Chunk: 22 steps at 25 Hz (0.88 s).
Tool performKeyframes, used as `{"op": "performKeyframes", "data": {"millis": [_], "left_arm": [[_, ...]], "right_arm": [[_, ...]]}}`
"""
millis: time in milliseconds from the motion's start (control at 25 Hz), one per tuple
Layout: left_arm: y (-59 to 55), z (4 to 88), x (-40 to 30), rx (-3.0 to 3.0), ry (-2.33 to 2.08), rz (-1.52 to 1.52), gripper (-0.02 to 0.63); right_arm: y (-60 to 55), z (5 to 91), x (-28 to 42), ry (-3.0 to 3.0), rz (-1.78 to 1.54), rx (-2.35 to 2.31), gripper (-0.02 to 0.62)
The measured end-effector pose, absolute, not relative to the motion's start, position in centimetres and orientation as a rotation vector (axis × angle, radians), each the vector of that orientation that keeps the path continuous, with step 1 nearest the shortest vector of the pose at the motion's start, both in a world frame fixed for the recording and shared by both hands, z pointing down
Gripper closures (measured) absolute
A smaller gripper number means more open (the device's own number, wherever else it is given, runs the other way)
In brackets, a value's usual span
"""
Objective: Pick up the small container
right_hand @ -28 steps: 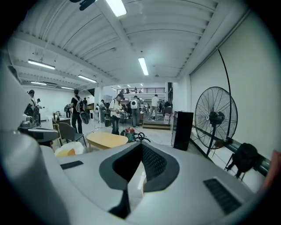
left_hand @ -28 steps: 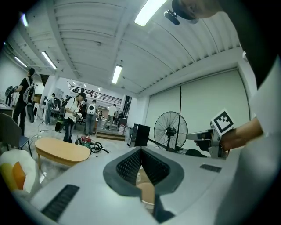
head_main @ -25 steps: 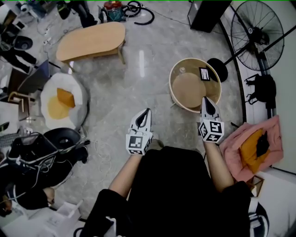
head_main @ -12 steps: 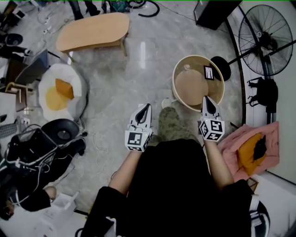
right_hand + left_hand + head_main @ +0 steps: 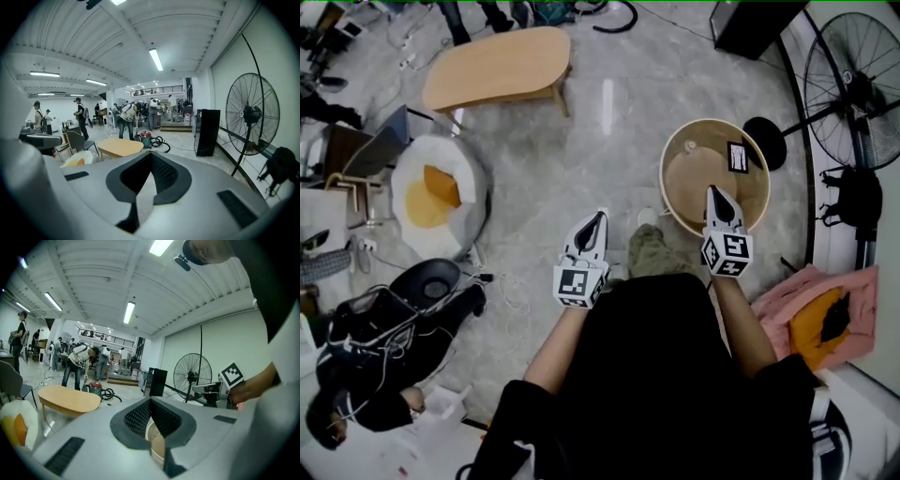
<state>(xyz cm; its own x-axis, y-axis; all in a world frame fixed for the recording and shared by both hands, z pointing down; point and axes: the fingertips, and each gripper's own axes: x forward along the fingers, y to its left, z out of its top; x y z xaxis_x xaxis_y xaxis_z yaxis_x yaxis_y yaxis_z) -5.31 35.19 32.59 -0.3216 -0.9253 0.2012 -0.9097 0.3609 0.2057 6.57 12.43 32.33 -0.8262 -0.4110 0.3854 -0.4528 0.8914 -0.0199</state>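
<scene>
We hold both tools out in front of us, level with our waist. The left gripper (image 5: 596, 221) has its jaws pressed together with nothing between them, over the grey stone floor (image 5: 544, 169). The right gripper (image 5: 713, 194) is likewise closed and empty, its tip over the near edge of the round rimmed wooden table (image 5: 689, 187). The small container (image 5: 688, 147), pale and too small to make out in detail, stands on that table towards its far left side, apart from both grippers. A black-and-white card (image 5: 737, 156) lies at the table's right side. A floor fan (image 5: 855, 89) stands beyond the table, and an oval wooden coffee table (image 5: 497, 70) is far off to the left.
</scene>
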Motion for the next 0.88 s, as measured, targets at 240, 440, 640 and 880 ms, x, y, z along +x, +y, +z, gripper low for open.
{"op": "performKeyframes", "data": {"millis": [240, 440, 640, 880], "left_arm": [[27.3, 33.2, -7.6, 1.646, -2.277, -0.038, 0.586], [21.4, 33.9, -8.6, 1.655, -2.252, 0.0, 0.586], [17.0, 34.7, -9.8, 1.619, -2.234, 0.031, 0.586], [12.1, 35.5, -10.9, 1.607, -2.221, 0.055, 0.586]], "right_arm": [[4.6, 33.8, 5.8, -2.638, 0.206, 0.687, 0.578], [-0.2, 35.4, 5.3, -2.63, 0.215, 0.657, 0.578], [-4.7, 36.5, 4.8, -2.616, 0.245, 0.647, 0.578], [-9.1, 37.9, 3.8, -2.602, 0.24, 0.61, 0.578]]}}
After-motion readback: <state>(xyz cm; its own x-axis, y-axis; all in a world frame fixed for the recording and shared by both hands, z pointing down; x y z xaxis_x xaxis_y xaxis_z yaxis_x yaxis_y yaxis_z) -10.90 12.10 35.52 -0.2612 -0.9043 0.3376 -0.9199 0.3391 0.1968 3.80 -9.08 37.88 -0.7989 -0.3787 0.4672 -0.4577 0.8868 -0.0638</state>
